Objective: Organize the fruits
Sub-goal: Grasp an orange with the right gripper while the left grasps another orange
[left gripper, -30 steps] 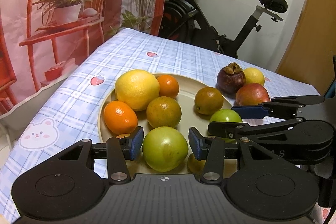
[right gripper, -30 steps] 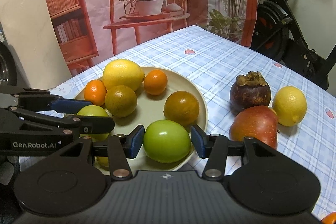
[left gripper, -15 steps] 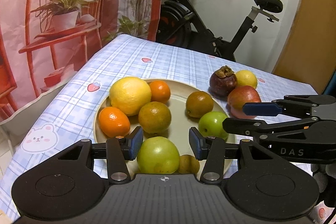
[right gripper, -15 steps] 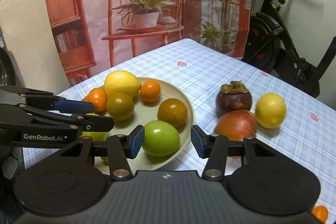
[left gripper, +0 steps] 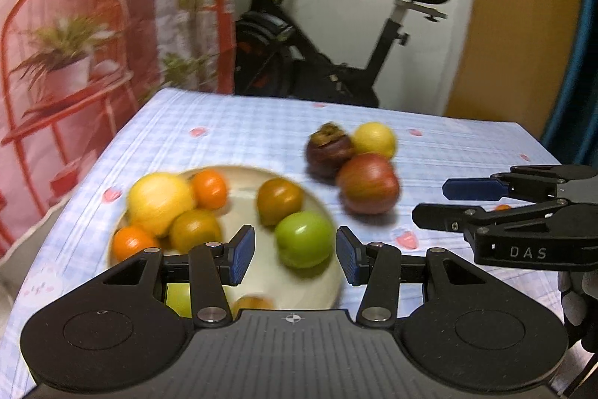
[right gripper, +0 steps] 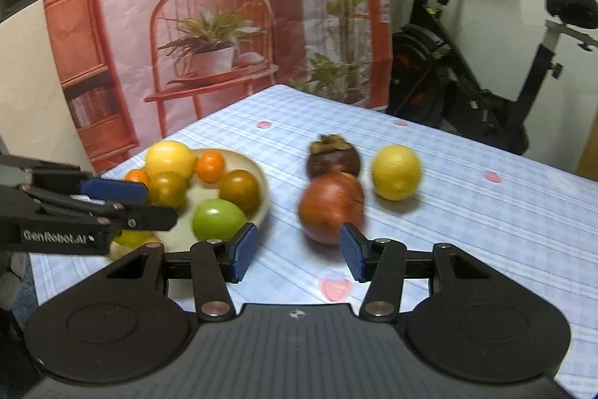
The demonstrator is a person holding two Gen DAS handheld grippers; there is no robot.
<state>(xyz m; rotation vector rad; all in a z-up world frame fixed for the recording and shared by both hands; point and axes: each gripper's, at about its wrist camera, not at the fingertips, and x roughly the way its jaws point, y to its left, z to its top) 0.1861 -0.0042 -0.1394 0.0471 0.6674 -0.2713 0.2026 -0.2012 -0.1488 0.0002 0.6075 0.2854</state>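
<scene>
A beige plate (left gripper: 329, 272) (right gripper: 261, 182) holds several fruits: a big yellow citrus (left gripper: 159, 202), oranges, brownish fruits and a green apple (left gripper: 303, 239) (right gripper: 218, 218). On the cloth to its right lie a mangosteen (right gripper: 333, 157), a red apple (right gripper: 330, 212) and a lemon (right gripper: 396, 171). My left gripper (left gripper: 295, 255) is open and empty, above the plate's near side. My right gripper (right gripper: 298, 257) is open and empty, above the cloth just short of the red apple.
The table has a blue checked cloth (right gripper: 467, 212) with strawberry prints. An exercise bike (left gripper: 329, 55) stands beyond the far edge. A pink printed backdrop (right gripper: 187, 25) hangs at the left. A small orange fruit (left gripper: 502, 207) lies behind my right gripper's fingers.
Both grippers have drawn back and risen from the plate, both open and empty. The right gripper has swung right, from the green apple toward the red apple.
</scene>
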